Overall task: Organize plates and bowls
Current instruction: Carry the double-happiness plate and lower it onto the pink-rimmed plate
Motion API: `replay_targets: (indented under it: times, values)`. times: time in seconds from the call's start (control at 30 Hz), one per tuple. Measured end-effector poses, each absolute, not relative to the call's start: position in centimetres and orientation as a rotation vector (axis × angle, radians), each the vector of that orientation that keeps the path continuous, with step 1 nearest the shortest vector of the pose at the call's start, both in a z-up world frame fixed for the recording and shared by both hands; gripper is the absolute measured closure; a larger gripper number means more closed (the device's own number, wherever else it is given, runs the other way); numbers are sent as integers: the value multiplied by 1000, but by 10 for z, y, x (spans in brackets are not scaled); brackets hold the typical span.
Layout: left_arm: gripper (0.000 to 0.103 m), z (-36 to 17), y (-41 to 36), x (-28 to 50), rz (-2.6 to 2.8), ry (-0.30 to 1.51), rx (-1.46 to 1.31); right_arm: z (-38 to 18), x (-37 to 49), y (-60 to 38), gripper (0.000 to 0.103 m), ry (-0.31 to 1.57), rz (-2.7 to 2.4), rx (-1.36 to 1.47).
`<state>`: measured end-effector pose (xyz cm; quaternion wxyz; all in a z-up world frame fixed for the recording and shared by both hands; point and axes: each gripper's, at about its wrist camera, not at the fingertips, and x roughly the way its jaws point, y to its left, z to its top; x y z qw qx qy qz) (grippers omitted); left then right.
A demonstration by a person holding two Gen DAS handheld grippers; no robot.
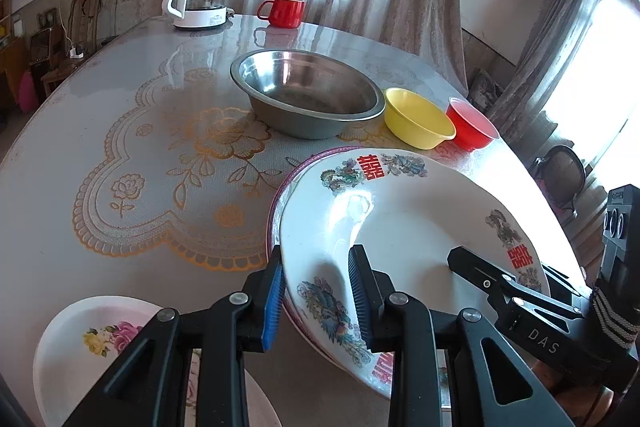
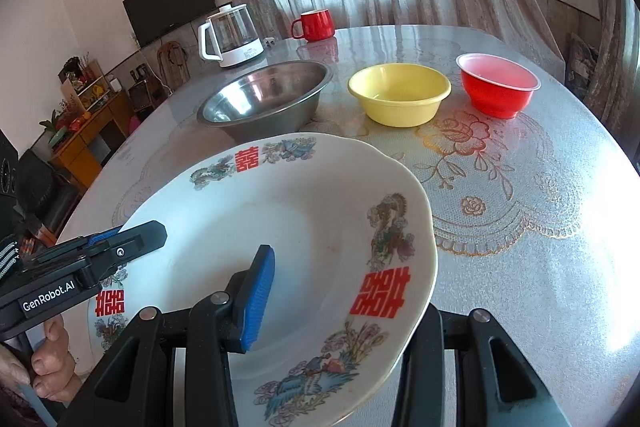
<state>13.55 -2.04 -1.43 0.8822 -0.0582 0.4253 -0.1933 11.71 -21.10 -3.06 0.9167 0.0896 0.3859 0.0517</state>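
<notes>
Plate (image 2: 280,227) tilted, both rims clamped by left hand-held gripper (image 1: 316,307), right hand-held gripper (image 2: 340,307).

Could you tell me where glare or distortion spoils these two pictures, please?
Left wrist view: the window at right is blown out, and glare washes the plate beside it. Right wrist view: a bright patch whitens the table at right. Both views: fisheye bends the table edge and curtains; corners are dark.
</notes>
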Motion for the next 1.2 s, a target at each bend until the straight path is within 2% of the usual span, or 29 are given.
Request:
replay_targets:
  times: [0.27,0.43,0.57,0.8,0.83,1.0,1.2]
  values:
    - [73,-20,-23,141,-400,896,-124,-38,126,-210,57,805,48,117]
    - [73,-19,-18,140,-404,889,-145,-36,127,-200,49,787,20,6]
    - [73,-12,-17,133,-421,864,-149,-36,130,-192,37,844,73,-40]
    - [71,-10,-14,129,-395,839,-109,-35,122,-189,35,896,72,-92]
    - [72,-11,-15,130,-398,844,-107,-36,120,-192,40,902,66,-91]
    - [71,-11,-12,129,-384,838,-138,-24,107,-198,40,867,41,-124]
    - [63,-12,-13,142,-425,854,-154,-19,108,-218,40,840,-25,-47]
